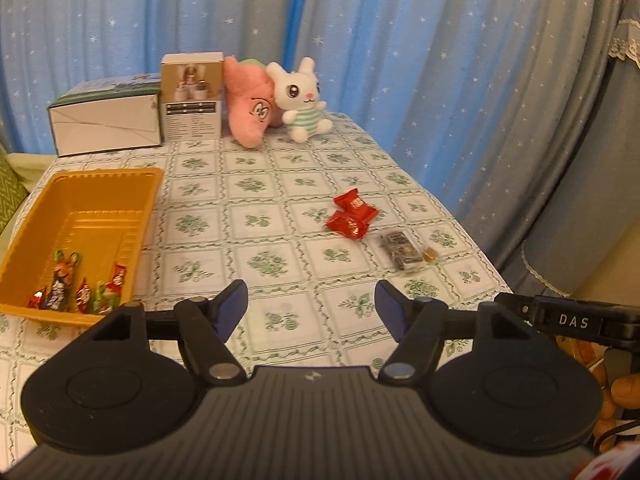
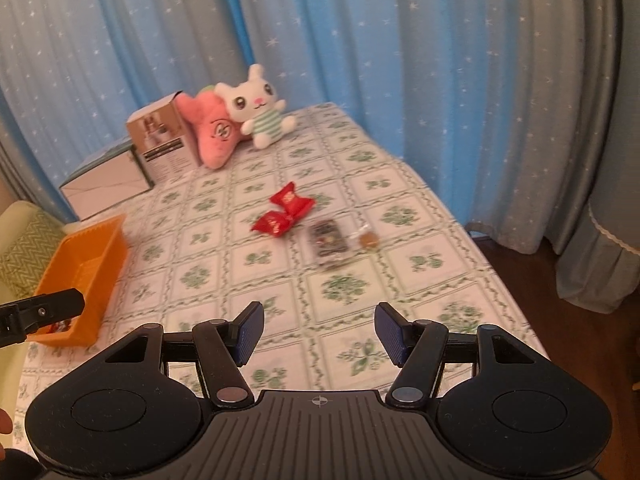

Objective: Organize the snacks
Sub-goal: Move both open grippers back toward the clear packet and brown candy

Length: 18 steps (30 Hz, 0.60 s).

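Observation:
An orange basket (image 1: 100, 184) stands at the table's left with several wrapped snacks (image 1: 76, 284) in its near corner. Two red snack packets (image 1: 352, 216) lie touching near the table's middle. Just right of them lie a dark silvery packet (image 1: 400, 250) and a small brown candy (image 1: 430, 255). My left gripper (image 1: 312, 308) hovers open over the cloth with nothing between its blue pads, right of the basket. My right gripper (image 2: 319, 330) is open and empty too, above the near cloth, short of the red packets (image 2: 286, 212), the dark packet (image 2: 329, 242) and the candy (image 2: 368, 238).
Two cardboard boxes (image 1: 108, 120), a pink plush (image 1: 250, 104) and a white bunny plush (image 1: 300, 98) line the table's far edge before blue star curtains. The table's right edge (image 2: 500, 276) drops to a dark floor. The basket (image 2: 86, 280) and the left gripper's side show at the right view's left.

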Each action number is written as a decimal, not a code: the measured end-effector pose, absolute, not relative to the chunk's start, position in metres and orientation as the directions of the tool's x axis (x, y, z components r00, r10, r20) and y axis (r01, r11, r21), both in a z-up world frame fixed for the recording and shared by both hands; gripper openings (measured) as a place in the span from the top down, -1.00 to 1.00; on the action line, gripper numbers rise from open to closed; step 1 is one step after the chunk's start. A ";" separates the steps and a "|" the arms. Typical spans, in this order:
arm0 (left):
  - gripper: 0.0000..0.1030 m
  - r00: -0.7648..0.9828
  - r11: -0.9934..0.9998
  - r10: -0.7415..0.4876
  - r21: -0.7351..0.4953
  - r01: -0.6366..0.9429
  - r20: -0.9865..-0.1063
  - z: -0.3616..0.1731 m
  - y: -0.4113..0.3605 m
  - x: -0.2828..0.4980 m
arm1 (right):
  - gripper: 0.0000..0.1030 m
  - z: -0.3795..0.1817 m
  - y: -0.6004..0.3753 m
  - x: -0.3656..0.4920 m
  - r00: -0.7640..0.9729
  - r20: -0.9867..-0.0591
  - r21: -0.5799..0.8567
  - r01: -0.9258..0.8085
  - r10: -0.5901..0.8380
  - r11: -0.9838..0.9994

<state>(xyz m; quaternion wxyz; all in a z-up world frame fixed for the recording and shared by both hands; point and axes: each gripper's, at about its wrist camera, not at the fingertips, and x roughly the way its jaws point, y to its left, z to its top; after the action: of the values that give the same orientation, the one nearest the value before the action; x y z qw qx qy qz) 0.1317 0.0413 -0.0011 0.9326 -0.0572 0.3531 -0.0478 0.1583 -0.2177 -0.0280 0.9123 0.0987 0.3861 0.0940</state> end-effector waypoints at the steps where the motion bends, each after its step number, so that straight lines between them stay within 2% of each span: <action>1: -0.30 0.745 0.989 -0.130 -0.135 0.054 -0.654 -0.002 0.038 0.134 | -0.19 -0.028 -0.221 0.159 0.685 -0.687 0.253 -0.089 0.243 0.963; 18: -0.31 0.754 0.992 -0.123 -0.096 0.079 -0.645 -0.019 0.003 0.165 | -0.19 -0.033 -0.262 0.183 0.702 -0.687 0.225 -0.041 0.188 0.974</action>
<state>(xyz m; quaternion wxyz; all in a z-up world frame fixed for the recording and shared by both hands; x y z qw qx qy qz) 0.1655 0.0027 -0.0191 0.9359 -0.0314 0.3466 -0.0539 0.1831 -0.2625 -0.0325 0.9174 0.0965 0.3810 0.0625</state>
